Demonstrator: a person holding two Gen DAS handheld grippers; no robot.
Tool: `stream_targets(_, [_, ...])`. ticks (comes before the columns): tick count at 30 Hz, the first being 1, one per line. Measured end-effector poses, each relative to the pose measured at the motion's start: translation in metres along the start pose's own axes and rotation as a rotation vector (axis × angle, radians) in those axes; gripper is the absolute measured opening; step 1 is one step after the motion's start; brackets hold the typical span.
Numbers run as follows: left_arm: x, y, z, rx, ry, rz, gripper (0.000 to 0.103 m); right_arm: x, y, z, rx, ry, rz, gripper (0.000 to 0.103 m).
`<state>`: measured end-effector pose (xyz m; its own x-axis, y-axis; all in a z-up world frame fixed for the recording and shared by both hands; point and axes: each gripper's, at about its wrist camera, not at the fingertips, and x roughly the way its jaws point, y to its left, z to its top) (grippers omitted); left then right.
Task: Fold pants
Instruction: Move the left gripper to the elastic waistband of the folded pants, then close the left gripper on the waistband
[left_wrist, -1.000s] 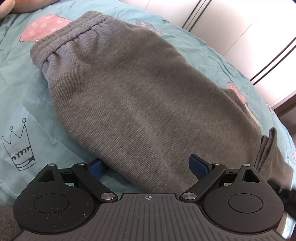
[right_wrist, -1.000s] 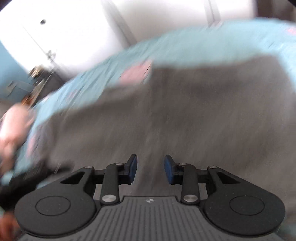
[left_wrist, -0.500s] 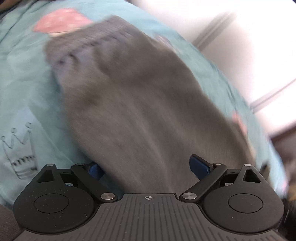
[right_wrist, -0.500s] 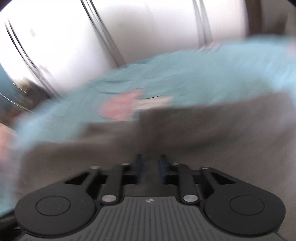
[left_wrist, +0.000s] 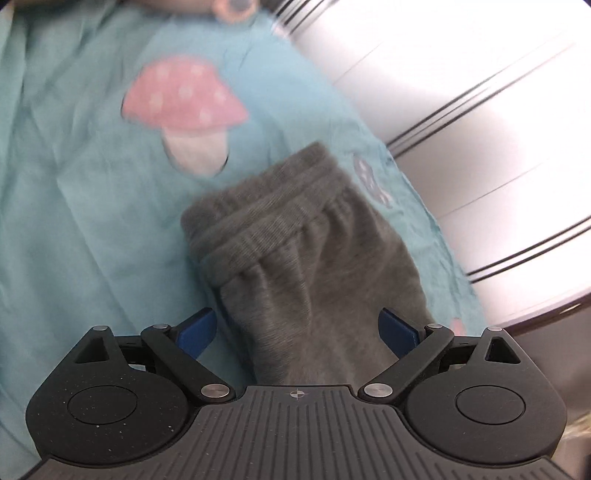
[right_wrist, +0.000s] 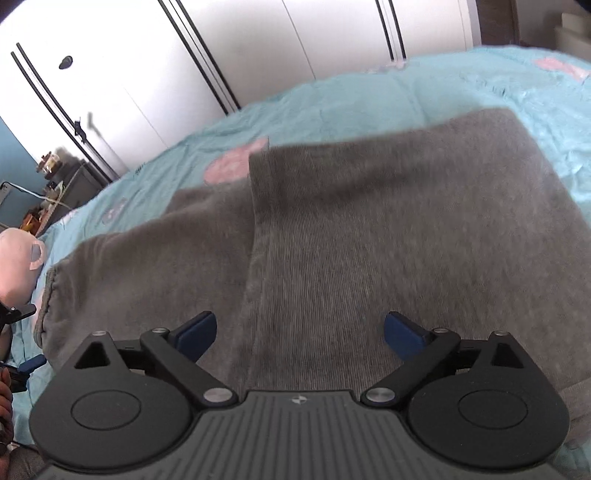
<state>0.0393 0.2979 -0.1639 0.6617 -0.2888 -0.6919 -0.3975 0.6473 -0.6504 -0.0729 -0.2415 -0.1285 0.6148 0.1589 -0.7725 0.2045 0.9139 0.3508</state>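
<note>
Grey sweatpants (right_wrist: 388, 229) lie on the bed with one layer folded over another; the fold's edge (right_wrist: 253, 221) runs down the middle of the right wrist view. My right gripper (right_wrist: 301, 332) hovers over that folded layer, its jaws opening wide, with cloth below the blue pads (right_wrist: 402, 334) but not pinched. In the left wrist view the elastic waistband (left_wrist: 273, 210) of the sweatpants (left_wrist: 317, 295) lies just ahead. My left gripper (left_wrist: 298, 332) is open above the cloth, its pads (left_wrist: 195, 332) apart from it.
The teal bedsheet (left_wrist: 81, 221) carries a pink mushroom print (left_wrist: 184, 107). White wardrobe doors (right_wrist: 258, 40) stand behind the bed. A pink soft thing (right_wrist: 14, 254) and a person's hand (right_wrist: 4, 402) sit at the left edge of the right wrist view, with a cluttered cabinet (right_wrist: 62, 181) beyond.
The right jaws went from nearly shut to wide open, and the folded layer now rests on the pants. The left gripper slid along the pants up to the waistband, still open.
</note>
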Motion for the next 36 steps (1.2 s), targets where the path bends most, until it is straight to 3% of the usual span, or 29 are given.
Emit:
stream_targets(2, [0.007, 0.012, 0.002, -0.068, 0.026, -0.029, 0.096, 0.008, -0.003, -0.001, 0.001, -0.002, -0.008, 0.098])
stream_targets(4, [0.012, 0.021, 0.004, -0.106, 0.047, -0.057, 0.088, 0.010, 0.001, 0.000, -0.012, -0.002, -0.025, 0.098])
stream_targets(6, [0.012, 0.019, 0.004, -0.083, 0.035, -0.083, 0.087, 0.010, 0.004, -0.001, -0.029, -0.004, -0.039, 0.098])
stream_targets(9, [0.024, 0.017, 0.010, -0.046, 0.050, -0.060, 0.087, 0.010, 0.006, -0.002, -0.041, -0.008, -0.054, 0.098])
stream_targets(12, [0.035, 0.022, 0.015, -0.062, 0.076, -0.041, 0.086, 0.012, 0.008, -0.002, -0.053, -0.009, -0.067, 0.098])
stream_targets(17, [0.046, 0.033, 0.021, -0.099, 0.079, -0.077, 0.088, 0.012, 0.007, 0.000, -0.041, -0.018, -0.065, 0.098])
stream_targets(24, [0.065, 0.007, 0.018, 0.074, 0.078, -0.044, 0.091, 0.016, 0.004, 0.000, -0.014, -0.041, -0.064, 0.098])
stream_targets(27, [0.067, 0.006, 0.018, 0.086, 0.056, -0.033, 0.074, 0.019, 0.011, 0.000, -0.061, -0.030, -0.096, 0.098])
stream_targets(31, [0.062, 0.021, 0.017, 0.026, 0.042, -0.043, 0.055, 0.024, 0.017, 0.000, -0.099, -0.017, -0.125, 0.098])
stream_targets(34, [0.060, 0.026, 0.016, 0.001, 0.043, -0.055, 0.058, 0.025, 0.016, 0.000, -0.101, -0.015, -0.127, 0.098])
stream_targets(36, [0.060, 0.021, 0.015, 0.033, 0.044, -0.049, 0.068, 0.026, 0.016, 0.001, -0.102, -0.014, -0.126, 0.098])
